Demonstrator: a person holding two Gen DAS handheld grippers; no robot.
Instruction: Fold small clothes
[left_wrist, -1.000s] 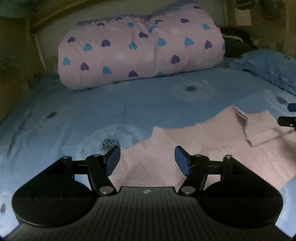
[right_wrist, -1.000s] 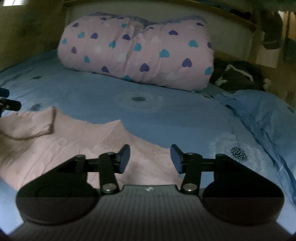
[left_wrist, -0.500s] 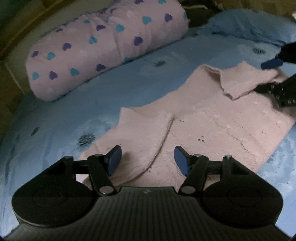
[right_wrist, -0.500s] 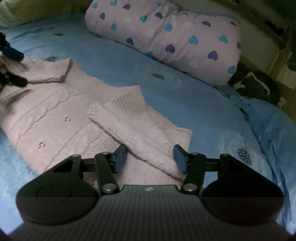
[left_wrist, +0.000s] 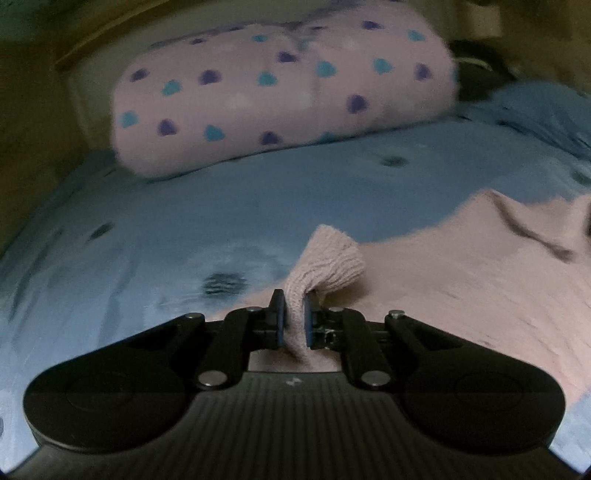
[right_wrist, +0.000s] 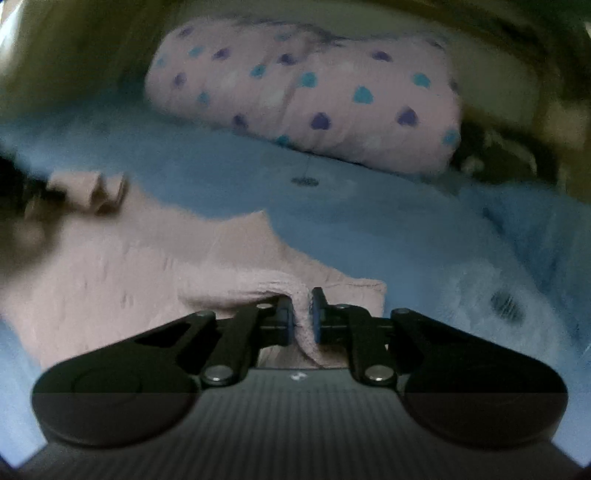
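A small pink knitted sweater (left_wrist: 461, 273) lies spread on the blue bedsheet (left_wrist: 184, 206). In the left wrist view my left gripper (left_wrist: 294, 318) is shut on a bunched fold of the sweater's left sleeve, and the ribbed cuff (left_wrist: 328, 258) sticks up just beyond the pads. In the right wrist view my right gripper (right_wrist: 303, 317) is shut on a pinch of the pink sweater (right_wrist: 110, 258) at its right sleeve. The other gripper shows as a dark blur at the far left edge (right_wrist: 14, 199), holding the lifted left sleeve.
A rolled pink quilt with blue and purple hearts (left_wrist: 284, 88) lies across the head of the bed (right_wrist: 314, 92). A blue pillow (left_wrist: 539, 110) and a dark garment (right_wrist: 498, 155) sit to the right. The wooden headboard runs behind them.
Both grippers have gone from open to shut, each pinching a sleeve of the sweater. Both have sunk lower toward the bed, and the views have swung back toward the quilt.
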